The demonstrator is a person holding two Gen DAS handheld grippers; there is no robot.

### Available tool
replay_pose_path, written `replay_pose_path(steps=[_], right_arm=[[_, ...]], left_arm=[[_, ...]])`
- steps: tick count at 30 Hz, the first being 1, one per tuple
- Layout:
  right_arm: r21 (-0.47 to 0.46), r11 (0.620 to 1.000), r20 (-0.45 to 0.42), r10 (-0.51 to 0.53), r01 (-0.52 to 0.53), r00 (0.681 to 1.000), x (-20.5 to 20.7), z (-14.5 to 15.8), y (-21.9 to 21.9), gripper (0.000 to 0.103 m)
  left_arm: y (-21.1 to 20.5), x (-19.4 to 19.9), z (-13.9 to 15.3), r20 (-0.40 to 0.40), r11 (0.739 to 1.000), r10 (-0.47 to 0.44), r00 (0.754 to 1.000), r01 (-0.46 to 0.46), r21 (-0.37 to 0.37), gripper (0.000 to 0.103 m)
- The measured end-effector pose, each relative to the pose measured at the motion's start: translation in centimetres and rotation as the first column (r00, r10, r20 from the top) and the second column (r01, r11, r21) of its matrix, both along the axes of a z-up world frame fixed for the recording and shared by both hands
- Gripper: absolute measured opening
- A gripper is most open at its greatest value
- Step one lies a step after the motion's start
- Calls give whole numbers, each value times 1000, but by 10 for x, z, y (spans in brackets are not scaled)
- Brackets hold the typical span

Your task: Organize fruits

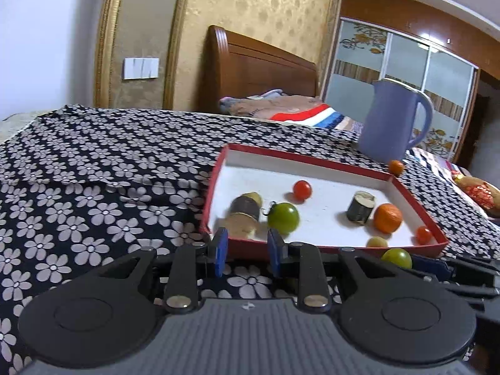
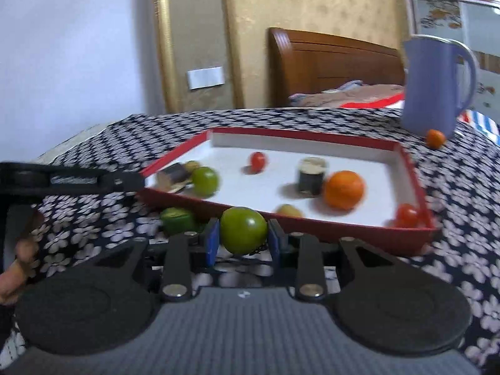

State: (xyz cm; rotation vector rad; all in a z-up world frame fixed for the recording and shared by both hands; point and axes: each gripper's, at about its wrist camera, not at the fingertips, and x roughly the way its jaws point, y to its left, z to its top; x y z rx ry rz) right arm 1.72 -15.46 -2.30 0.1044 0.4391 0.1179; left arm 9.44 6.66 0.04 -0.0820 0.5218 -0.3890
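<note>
The right claw [image 2: 243,240] is pinching a green tomato [image 2: 243,229] between its two blue pads [image 2: 213,243], just in front of the near wall of the red tray [image 2: 343,234]. The tomato is off the flowered cloth [image 2: 453,265] that covers the desk, and it is not in the tray yet. I think the job now is to carry it over the red wall and put it down inside. To do that well, lift it high enough to clear the wall, then go for the bare white spot in the middle, away from the orange [image 2: 343,190] and the other green tomato [image 2: 204,180]. It is round and smooth, so it may roll; set it down low and let go slowly. The left claw [image 1: 247,251] is almost closed and holds nothing. It waits just in front of the tray's near wall, by the dark stubby piece [image 1: 245,212]. One more green thing [image 2: 178,218] sits on the cloth beside the tray, and a small orange [image 2: 435,138] sits by the blue jug [image 2: 434,87]. I cannot read any words or labels anywhere.
</note>
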Motion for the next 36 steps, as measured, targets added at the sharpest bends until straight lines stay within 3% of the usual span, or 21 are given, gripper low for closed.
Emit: replay_pose_path(steps=[5, 9, 19, 36], right_arm=[[45, 998, -26, -46, 47, 999, 0, -7, -21, 30], [44, 998, -26, -47, 48, 999, 0, -9, -22, 30], [68, 996, -44, -52, 55, 998, 3, -13, -24, 30], [71, 995, -55, -63, 67, 997, 5, -16, -24, 31]], left_arm=[[-1, -3, -3, -46, 992, -104, 993, 101, -76, 27], [-19, -5, -7, -44, 995, -94, 995, 95, 28, 27], [-51, -10, -14, -36, 978, -121, 992, 125, 165, 27], [-77, -2, -23, -67, 962, -80, 995, 95, 257, 28]])
